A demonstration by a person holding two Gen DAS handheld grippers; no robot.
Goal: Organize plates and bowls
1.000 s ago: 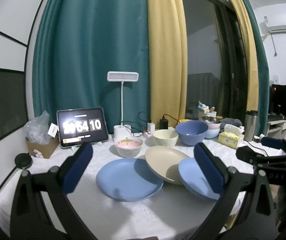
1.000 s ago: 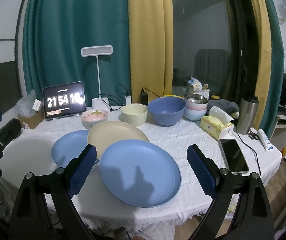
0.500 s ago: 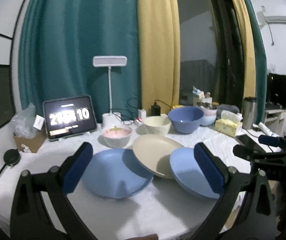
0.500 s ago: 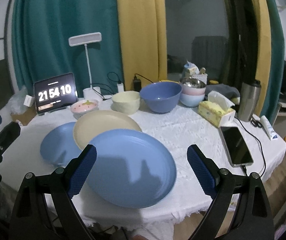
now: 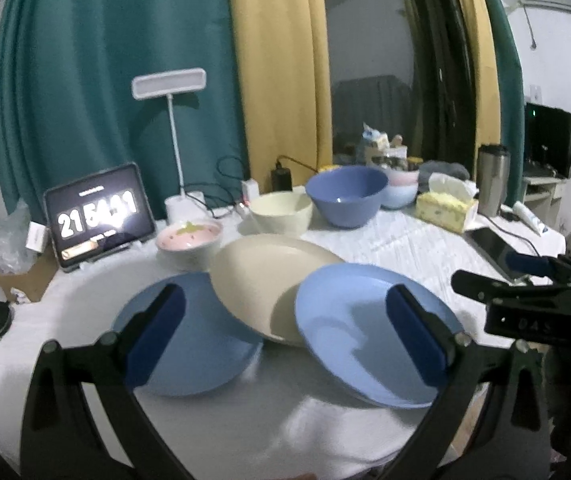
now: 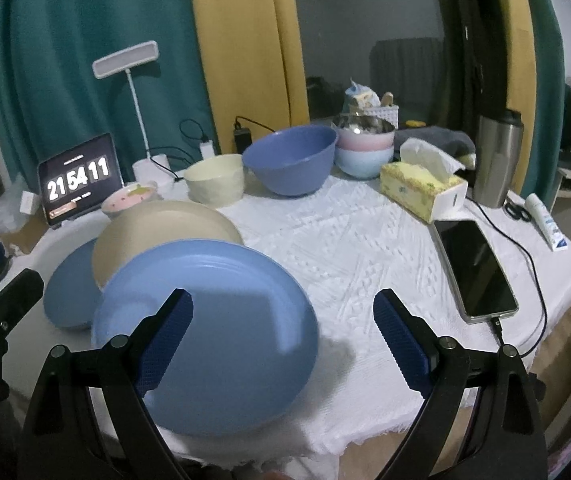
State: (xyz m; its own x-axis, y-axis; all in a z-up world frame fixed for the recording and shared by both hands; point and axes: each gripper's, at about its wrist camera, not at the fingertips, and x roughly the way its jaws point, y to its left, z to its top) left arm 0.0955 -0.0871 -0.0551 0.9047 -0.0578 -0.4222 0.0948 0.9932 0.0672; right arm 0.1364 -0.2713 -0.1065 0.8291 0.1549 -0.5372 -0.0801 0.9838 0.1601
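While both grippers, left (image 5: 285, 330) and right (image 6: 283, 338), hover with jaws wide open and empty, three overlapping plates (image 6: 205, 332) lie at the desk (image 6: 365, 248) edge; a clumsy grab could tip the nearest off.

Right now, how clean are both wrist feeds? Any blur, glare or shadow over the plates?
Left wrist view: motion-smeared, and the clock tablet glares so its last digits run together. Right wrist view: sharper, with the tablet's digits readable, though the near blue plate is soft at its front edge and carries a dark shadow patch. Both views: dim light and fisheye bending at the edges.
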